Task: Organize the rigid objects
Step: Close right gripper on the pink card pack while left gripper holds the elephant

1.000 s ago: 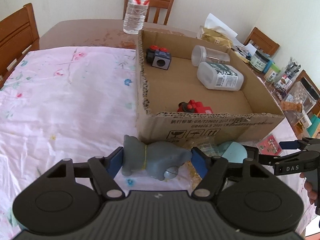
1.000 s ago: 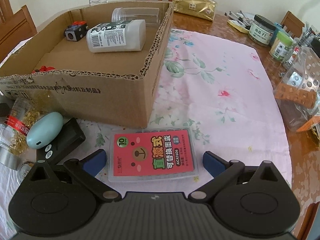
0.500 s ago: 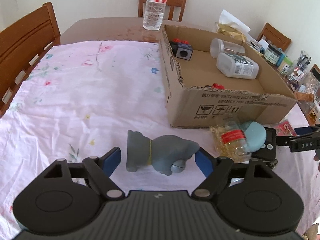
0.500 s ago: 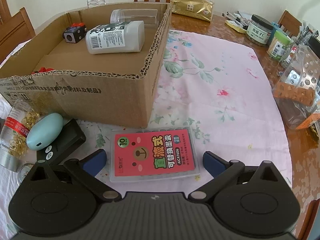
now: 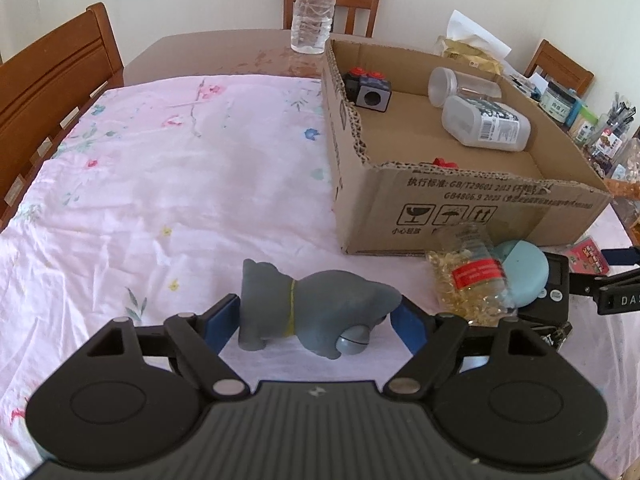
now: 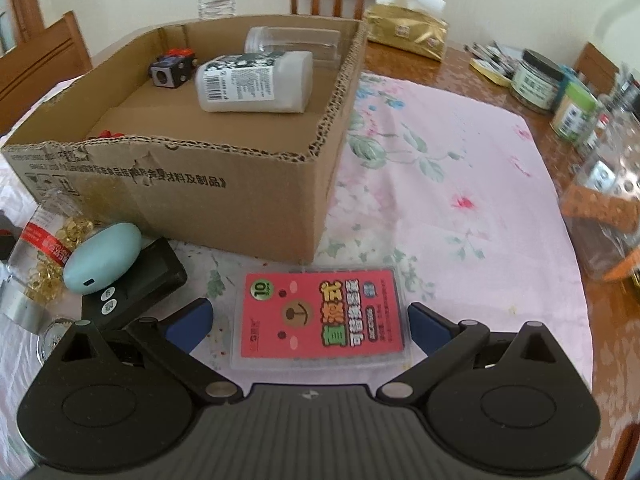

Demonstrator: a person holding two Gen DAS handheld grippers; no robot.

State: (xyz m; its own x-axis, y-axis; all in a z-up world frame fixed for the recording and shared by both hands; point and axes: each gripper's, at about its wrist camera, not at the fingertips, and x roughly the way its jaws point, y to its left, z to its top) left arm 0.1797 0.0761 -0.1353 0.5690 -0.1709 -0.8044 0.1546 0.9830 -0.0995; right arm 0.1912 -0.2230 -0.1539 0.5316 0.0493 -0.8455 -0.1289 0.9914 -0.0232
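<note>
A grey toy elephant (image 5: 316, 312) lies on its side on the pink flowered cloth, between the fingers of my left gripper (image 5: 316, 318), which is open; the blue pads stand close to its two ends. My right gripper (image 6: 308, 322) is open too and straddles a pink card pack (image 6: 320, 316) lying flat, with gaps on both sides. The cardboard box (image 5: 460, 208) holds a white bottle (image 5: 486, 126), a clear jar (image 5: 452, 82), a black cube with red buttons (image 5: 370, 90) and a small red item (image 5: 444, 162).
Against the box front lie a jar of yellow capsules (image 5: 468, 276), a light-blue case (image 5: 524, 272) and a black device (image 5: 558, 280). A water bottle (image 5: 312, 8) stands behind the box. Jars (image 6: 536, 80) and a gold tissue pack (image 6: 408, 30) crowd the right side. Wooden chairs surround the table.
My left jaws have spread and let go of the elephant, which now rests on the cloth, farther back from the box. The right gripper has stayed over the pink pack.
</note>
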